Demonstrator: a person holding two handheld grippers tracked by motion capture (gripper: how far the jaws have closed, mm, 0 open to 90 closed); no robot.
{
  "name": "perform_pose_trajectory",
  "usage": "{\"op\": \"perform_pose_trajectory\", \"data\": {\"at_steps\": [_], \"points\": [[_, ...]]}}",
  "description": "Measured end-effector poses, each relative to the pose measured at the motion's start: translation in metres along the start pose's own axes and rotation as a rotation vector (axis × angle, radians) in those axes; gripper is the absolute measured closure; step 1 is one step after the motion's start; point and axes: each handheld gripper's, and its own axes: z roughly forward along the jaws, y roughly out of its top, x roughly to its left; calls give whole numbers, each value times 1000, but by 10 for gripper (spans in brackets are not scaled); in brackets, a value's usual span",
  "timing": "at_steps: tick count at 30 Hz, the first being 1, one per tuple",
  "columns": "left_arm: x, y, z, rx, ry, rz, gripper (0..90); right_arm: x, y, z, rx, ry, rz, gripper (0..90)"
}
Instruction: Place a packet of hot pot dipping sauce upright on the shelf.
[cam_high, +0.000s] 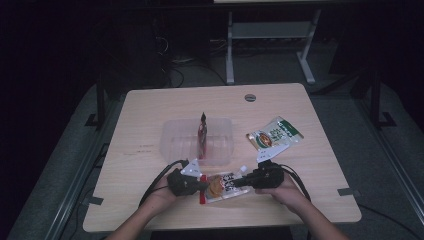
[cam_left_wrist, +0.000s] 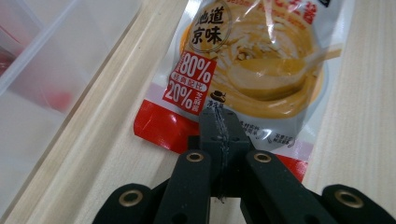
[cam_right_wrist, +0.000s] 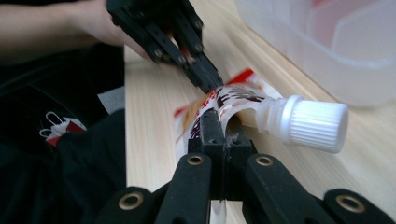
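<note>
Gripping one spouted sauce pouch (cam_high: 223, 186) from both ends, two hand-held grippers meet at the near edge of a wooden table (cam_high: 150, 120).

The left gripper (cam_left_wrist: 219, 125) has its jaws clamped on the pouch's red-banded bottom edge; the right gripper (cam_right_wrist: 218, 127), its jaws just closed, pinches the foil beside the white screw cap (cam_right_wrist: 312, 122). Beyond the pouch stands one clear plastic tub (cam_high: 172, 140) holding one upright red packet (cam_high: 202, 136), and one green-and-white pouch (cam_high: 274, 134) lies flat to its right.
</note>
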Motion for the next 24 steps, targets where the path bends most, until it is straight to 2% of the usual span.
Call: {"op": "perform_pose_trajectory", "data": {"at_steps": [2,5,10,20,24], "points": [[-2,1,0,-11,-4,2,899,3,2,-1,-20,13,-2,896],[-4,4,-2,-37,-36,-6,899,7,5,-3,-48,17,-9,897],[-9,9,-3,-76,-67,-3,900,12,9,-6,-88,28,-20,897],[-27,20,-1,-112,-117,54,899,21,18,-10,-155,36,-56,897],[-32,23,0,-125,-129,64,899,25,19,-10,-159,46,-59,897]]}}
